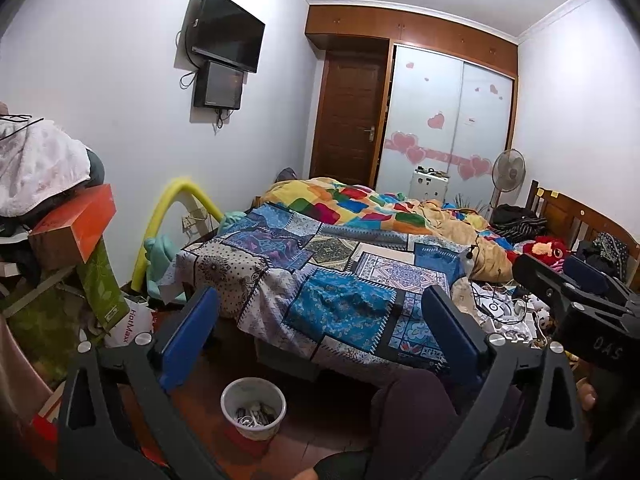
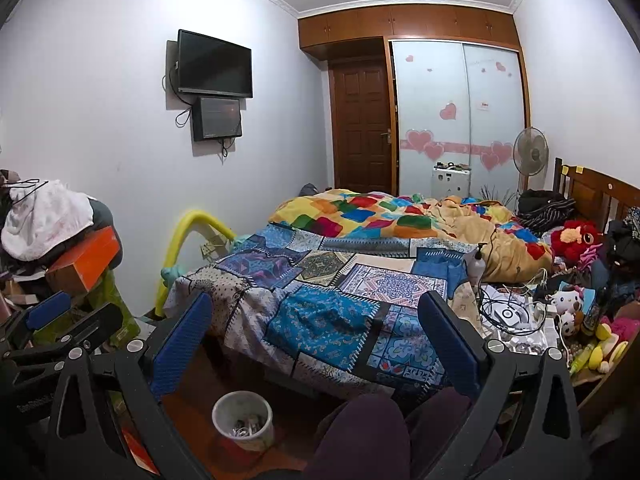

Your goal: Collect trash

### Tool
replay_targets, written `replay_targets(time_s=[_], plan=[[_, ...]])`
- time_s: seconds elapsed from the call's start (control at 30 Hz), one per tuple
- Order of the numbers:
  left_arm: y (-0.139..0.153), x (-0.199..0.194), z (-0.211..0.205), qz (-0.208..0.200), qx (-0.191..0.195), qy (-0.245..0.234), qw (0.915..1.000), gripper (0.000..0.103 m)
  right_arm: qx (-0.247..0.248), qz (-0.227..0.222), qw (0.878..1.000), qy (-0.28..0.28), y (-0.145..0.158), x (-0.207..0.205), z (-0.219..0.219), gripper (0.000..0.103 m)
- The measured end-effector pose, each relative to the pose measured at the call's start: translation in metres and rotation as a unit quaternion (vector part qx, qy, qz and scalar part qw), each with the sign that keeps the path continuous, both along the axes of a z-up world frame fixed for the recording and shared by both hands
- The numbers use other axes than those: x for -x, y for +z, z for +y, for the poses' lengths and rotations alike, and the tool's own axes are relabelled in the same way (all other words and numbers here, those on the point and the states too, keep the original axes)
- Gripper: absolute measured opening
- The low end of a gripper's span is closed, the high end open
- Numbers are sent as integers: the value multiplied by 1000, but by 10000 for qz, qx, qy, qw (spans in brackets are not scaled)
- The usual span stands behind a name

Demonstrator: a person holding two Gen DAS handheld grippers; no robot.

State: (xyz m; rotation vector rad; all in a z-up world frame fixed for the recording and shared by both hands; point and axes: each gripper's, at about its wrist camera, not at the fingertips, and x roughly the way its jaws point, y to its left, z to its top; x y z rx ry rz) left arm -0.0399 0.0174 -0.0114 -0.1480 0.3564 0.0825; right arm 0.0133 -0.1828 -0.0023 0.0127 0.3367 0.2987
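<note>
Two grippers, left gripper (image 1: pixel 320 332) and right gripper (image 2: pixel 316 332), spread wide, holding nothing, above bed (image 2: pixel 340 312); bin (image 2: pixel 243 420) at seven o'clock on floor.

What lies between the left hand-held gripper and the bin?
Nothing: in the left wrist view, only bare reddish floor separates the open left hand-held gripper from the bin below it.
</note>
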Motion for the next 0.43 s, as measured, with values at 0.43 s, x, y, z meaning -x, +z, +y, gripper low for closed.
replay_targets(time_s=[0.43], plan=[[3, 1, -2, 1, -3, -54, 10000, 102, -2, 22, 10000, 4, 0, 0, 1, 102]])
